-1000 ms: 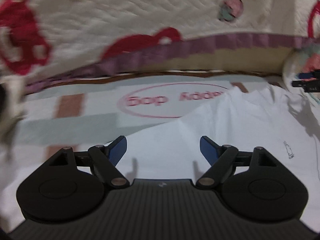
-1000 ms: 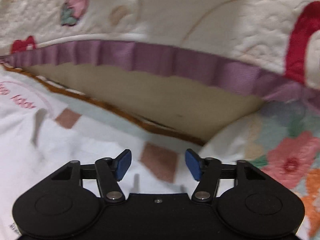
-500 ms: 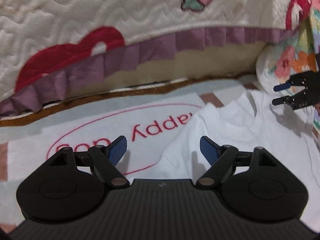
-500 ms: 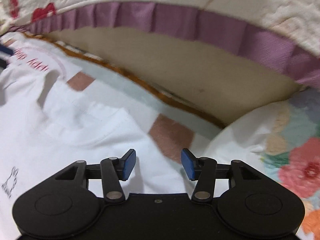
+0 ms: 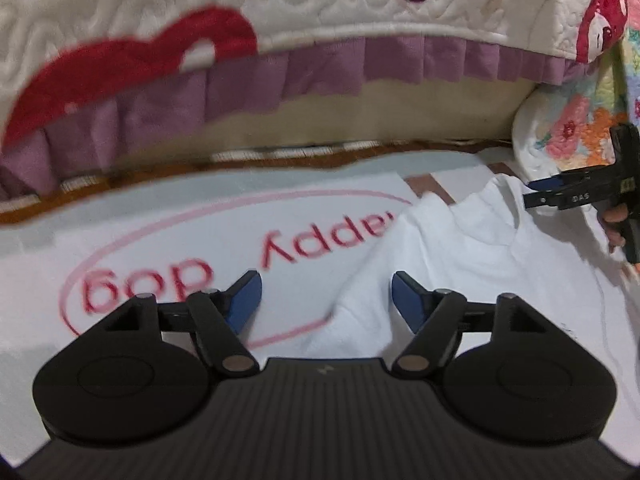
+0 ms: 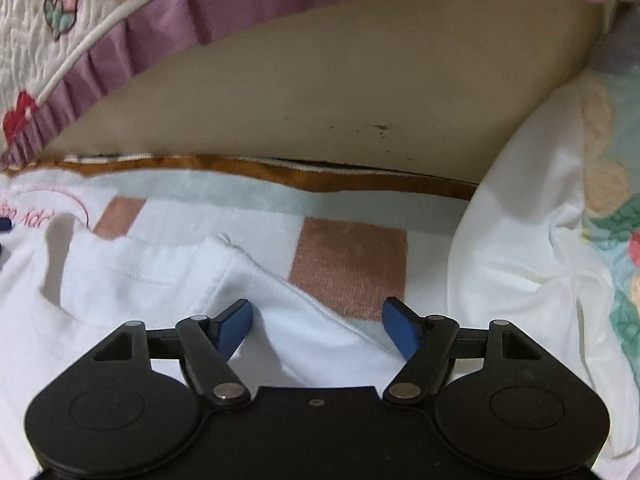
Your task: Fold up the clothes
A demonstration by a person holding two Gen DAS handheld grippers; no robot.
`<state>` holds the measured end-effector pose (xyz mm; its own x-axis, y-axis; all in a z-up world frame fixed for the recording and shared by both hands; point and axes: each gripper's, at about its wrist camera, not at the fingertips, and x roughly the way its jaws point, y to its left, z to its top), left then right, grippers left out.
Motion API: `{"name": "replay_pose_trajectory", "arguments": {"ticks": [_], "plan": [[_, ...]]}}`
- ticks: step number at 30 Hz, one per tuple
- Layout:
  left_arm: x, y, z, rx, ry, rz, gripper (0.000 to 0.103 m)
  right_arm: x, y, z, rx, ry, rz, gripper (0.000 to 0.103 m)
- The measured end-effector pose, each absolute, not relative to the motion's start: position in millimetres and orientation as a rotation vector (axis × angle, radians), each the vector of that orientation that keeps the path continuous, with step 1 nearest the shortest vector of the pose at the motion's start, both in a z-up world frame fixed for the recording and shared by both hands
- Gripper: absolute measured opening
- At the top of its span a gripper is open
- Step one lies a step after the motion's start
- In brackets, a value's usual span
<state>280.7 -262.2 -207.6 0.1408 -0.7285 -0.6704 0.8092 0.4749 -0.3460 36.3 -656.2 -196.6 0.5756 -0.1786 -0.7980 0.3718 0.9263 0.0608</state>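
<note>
**Both grippers open over the white tee**

Now the white t-shirt (image 5: 460,248) lies spread on a pale blanket (image 5: 200,216) w/ a pink oval and red "happy dog" lettering, seen upside down. Far side: a tan mattress edge (image 6: 360,92) under a quilted cover w/ purple ruffle (image 5: 360,60). Floral pillow (image 6: 560,240) sits at far right, just beside the shirt.

Left hand-held gripper (image 5: 326,300): jaws apart, just been closing a bit, blue pads not pressing anything. A sleeve edge of the shirt sits between them, nearer the right pad; left pad is over bare blanket.

Right hand-held gripper (image 6: 316,328): jaws apart, just been opening wider. Shirt's shoulder/sleeve hem runs between the pads, no grip on it. Brown square of the blanket pattern lies just beyond. Collar (image 6: 132,264) is to its left.

In the left wrist view the right hand-held gripper shows at far right, above the shirt's collar area, person's fingers (image 5: 614,224) on its handle.
</note>
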Motion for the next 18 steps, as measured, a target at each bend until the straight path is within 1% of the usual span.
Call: {"name": "replay_pose_trajectory", "arguments": {"ticks": [1, 2, 3, 4, 5, 6, 7, 9, 10, 12, 15, 18], "plan": [[281, -260, -207, 0.077, 0.922, -1.123, 0.073, 35, -652, -196, 0.225, 0.894, -0.316, 0.059], [282, -259, -208, 0.051, 0.951, -1.137, 0.073, 34, -647, -195, 0.217, 0.884, -0.306, 0.044], [282, -257, -208, 0.025, 0.980, -1.151, 0.071, 33, -643, -195, 0.210, 0.875, -0.297, 0.022], [278, -259, -208, 0.038, 0.986, -1.167, 0.057, 33, -637, -194, 0.185, 0.876, -0.295, 0.016], [275, -260, -207, 0.057, 0.982, -1.149, 0.009, 35, -630, -194, 0.154, 0.881, -0.297, 0.013], [273, -260, -206, 0.076, 0.977, -1.125, 0.006, 37, -625, -193, 0.133, 0.887, -0.308, 0.013], [270, -261, -205, 0.094, 0.972, -1.101, 0.005, 39, -622, -193, 0.118, 0.895, -0.324, 0.013], [267, -260, -199, 0.092, 0.945, -1.045, 0.005, 45, -619, -190, 0.092, 0.908, -0.352, 0.005], [266, -257, -193, 0.064, 0.919, -1.011, 0.005, 46, -617, -189, 0.065, 0.907, -0.367, 0.005], [257, -257, -180, 0.128, 0.827, -0.985, 0.005, 49, -613, -186, 0.013, 0.896, -0.398, 0.004], [246, -264, -174, 0.230, 0.741, -0.949, 0.005, 49, -612, -180, -0.028, 0.858, -0.446, 0.003], [249, -266, -173, 0.244, 0.706, -0.901, 0.005, 51, -615, -172, -0.044, 0.813, -0.497, 0.003]]}}
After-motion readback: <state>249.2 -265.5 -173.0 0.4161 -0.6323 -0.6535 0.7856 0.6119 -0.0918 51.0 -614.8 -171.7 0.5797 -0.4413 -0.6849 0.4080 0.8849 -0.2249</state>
